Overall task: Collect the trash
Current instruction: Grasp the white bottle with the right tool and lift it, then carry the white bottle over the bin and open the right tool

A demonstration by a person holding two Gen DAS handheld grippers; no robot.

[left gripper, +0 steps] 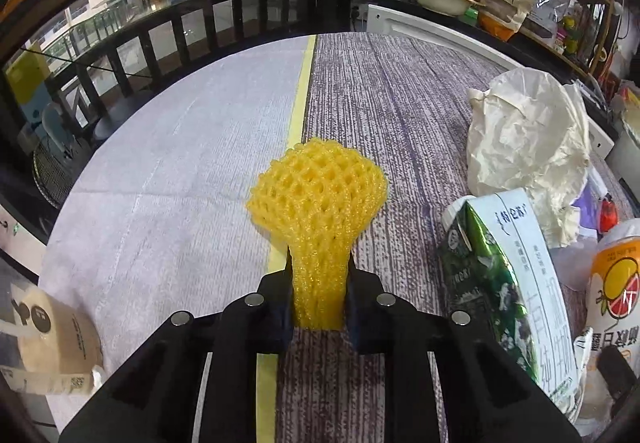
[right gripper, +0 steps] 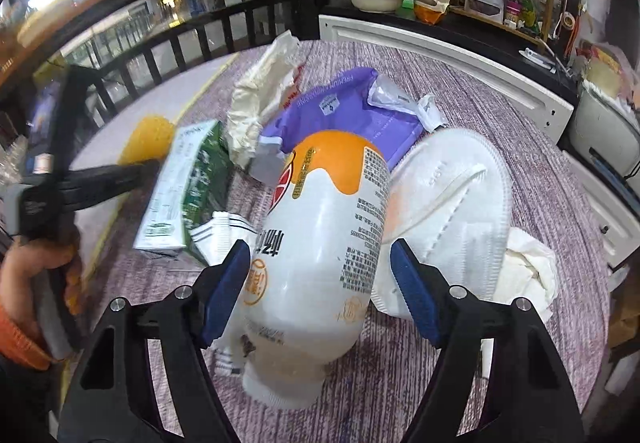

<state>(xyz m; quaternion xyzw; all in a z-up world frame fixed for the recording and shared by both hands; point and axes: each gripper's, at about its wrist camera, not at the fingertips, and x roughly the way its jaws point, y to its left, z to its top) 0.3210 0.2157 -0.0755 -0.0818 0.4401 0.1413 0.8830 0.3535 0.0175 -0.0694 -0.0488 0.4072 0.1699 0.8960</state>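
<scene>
My left gripper (left gripper: pixel 319 275) is shut on a yellow foam fruit net (left gripper: pixel 318 199), held just above the tablecloth; the net also shows blurred in the right wrist view (right gripper: pixel 150 139). My right gripper (right gripper: pixel 320 259) is open, its blue pads on either side of a white and orange drink bottle (right gripper: pixel 320 243) lying on the table; the left pad (right gripper: pixel 224 283) looks near or touching it, the right one stands apart. The bottle also shows in the left wrist view (left gripper: pixel 614 283). A green milk carton (left gripper: pixel 496 283) lies beside it.
Crumpled cream paper (left gripper: pixel 528 147), a purple pouch (right gripper: pixel 352 115), a white face mask (right gripper: pixel 452 203) and crumpled tissue (right gripper: pixel 528 267) lie on the striped tablecloth (left gripper: pixel 380 103). A paper cup (left gripper: pixel 52 339) lies at the table's left edge. Railing and shelves stand behind.
</scene>
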